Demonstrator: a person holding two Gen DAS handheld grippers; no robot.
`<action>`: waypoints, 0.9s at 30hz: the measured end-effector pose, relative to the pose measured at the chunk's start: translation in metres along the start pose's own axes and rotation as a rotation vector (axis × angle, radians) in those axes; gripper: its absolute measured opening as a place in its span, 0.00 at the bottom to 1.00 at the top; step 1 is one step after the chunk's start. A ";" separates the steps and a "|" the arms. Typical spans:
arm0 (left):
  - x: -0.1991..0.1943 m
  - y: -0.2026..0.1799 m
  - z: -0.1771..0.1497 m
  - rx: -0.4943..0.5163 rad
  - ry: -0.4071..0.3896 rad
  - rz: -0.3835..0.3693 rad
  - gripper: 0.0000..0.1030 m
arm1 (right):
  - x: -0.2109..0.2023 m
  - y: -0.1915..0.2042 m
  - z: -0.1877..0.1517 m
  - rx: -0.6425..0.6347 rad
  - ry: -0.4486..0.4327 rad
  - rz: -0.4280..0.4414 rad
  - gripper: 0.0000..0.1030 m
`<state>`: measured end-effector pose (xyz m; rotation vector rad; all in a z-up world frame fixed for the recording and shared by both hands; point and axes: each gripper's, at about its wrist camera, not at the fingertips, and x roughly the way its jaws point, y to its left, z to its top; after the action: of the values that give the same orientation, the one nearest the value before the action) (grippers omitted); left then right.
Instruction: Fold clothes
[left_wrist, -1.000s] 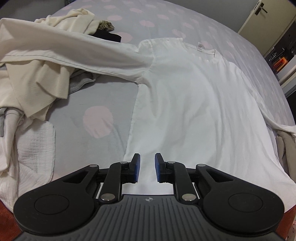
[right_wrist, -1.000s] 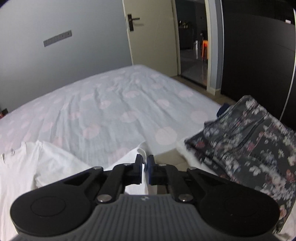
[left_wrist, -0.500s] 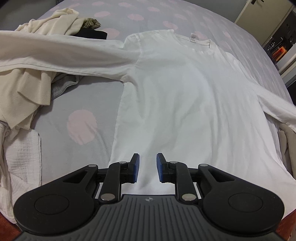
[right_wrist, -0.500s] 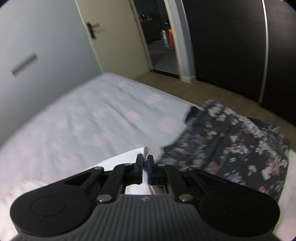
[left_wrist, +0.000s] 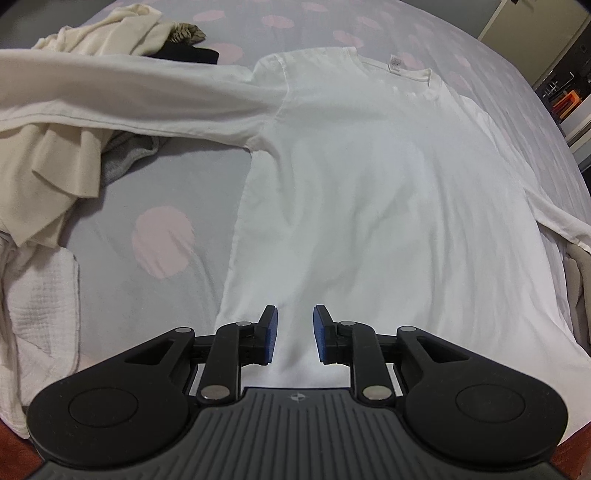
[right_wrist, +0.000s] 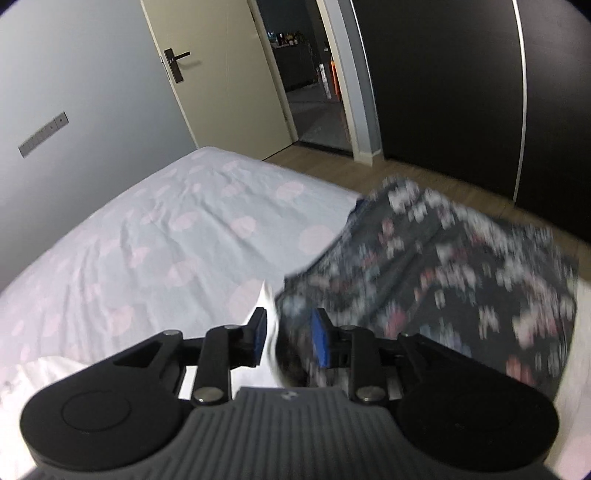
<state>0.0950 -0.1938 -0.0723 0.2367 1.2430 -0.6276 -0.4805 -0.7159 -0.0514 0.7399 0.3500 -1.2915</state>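
Observation:
A white long-sleeved shirt (left_wrist: 369, 192) lies flat on the bed, collar at the far end, its left sleeve (left_wrist: 129, 99) stretched out over a heap of clothes. My left gripper (left_wrist: 294, 334) hovers open above the shirt's hem, nothing between its blue pads. In the right wrist view my right gripper (right_wrist: 287, 336) stands open, and the cuff of the white sleeve (right_wrist: 266, 325) rests loosely against its left pad. That view is blurred by motion.
Cream and grey garments (left_wrist: 48, 166) pile up at the left, with a white waffle cloth (left_wrist: 37, 314) in front of them. A dark floral garment (right_wrist: 443, 273) lies at the right on the spotted grey bedsheet (right_wrist: 177, 243). Beyond are a door (right_wrist: 210, 81) and dark wardrobe (right_wrist: 461, 92).
My right gripper has gone from shut on the sleeve cuff to open, and has swung toward the floral garment. The left gripper has stayed open above the hem, shifting only slightly.

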 end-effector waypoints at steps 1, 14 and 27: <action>0.001 -0.001 0.000 -0.001 0.001 -0.003 0.19 | -0.005 -0.002 -0.007 0.011 0.007 0.016 0.33; -0.014 -0.003 -0.008 -0.002 -0.030 -0.009 0.24 | 0.014 -0.030 -0.062 0.330 0.041 0.117 0.35; -0.013 -0.003 -0.015 -0.014 -0.049 -0.046 0.24 | -0.053 -0.012 -0.028 0.374 0.009 0.141 0.05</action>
<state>0.0789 -0.1844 -0.0643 0.1807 1.2075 -0.6608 -0.5016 -0.6599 -0.0424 1.0668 0.0589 -1.2329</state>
